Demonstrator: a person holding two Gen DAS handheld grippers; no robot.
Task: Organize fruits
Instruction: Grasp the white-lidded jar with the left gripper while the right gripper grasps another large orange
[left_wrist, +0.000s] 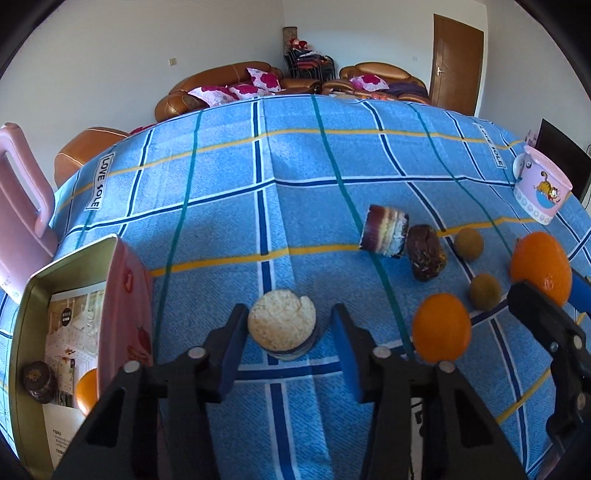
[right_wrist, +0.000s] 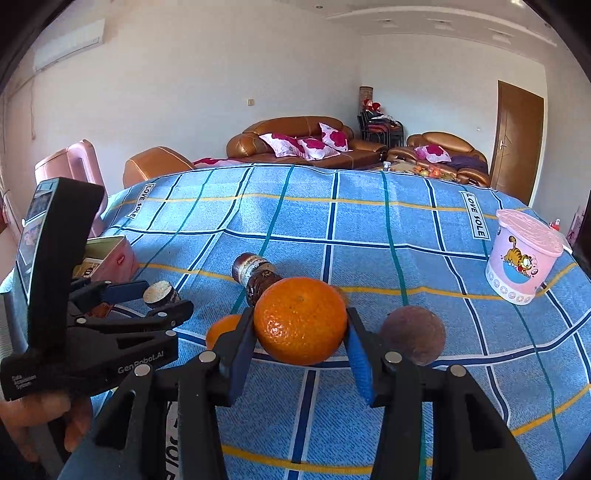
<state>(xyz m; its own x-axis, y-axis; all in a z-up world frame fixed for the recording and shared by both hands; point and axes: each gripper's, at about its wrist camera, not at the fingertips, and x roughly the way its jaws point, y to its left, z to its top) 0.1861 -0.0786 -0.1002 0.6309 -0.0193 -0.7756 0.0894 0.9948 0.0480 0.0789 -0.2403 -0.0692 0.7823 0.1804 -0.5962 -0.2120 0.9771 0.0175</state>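
Observation:
My left gripper (left_wrist: 289, 312) points down at a small round cake (left_wrist: 282, 325) with a white crumb top, standing on the blue checked cloth. Its jaws straddle the cake closely: the left pad (left_wrist: 236, 343) touches it, and a thin strip of cloth shows before the right pad. My right gripper (right_wrist: 301, 332) is shut on a large orange (right_wrist: 301, 319), held just above the cloth. A second orange (left_wrist: 441, 326) and two brown-green round fruits (left_wrist: 468, 243) (left_wrist: 485, 291) lie loose. The open tin (left_wrist: 55, 280) at the left holds an orange (left_wrist: 88, 391) and a dark cake (left_wrist: 38, 382).
A striped layered cake (left_wrist: 386, 230) and a dark chocolate cake (left_wrist: 426, 253) lie mid-table. The tin's pink lid (left_wrist: 127, 314) leans on its right wall. A pink cartoon tub (left_wrist: 541, 186) stands far right and a pink chair (left_wrist: 18, 206) at the left edge. A person's hand (right_wrist: 37, 413) holds the left gripper.

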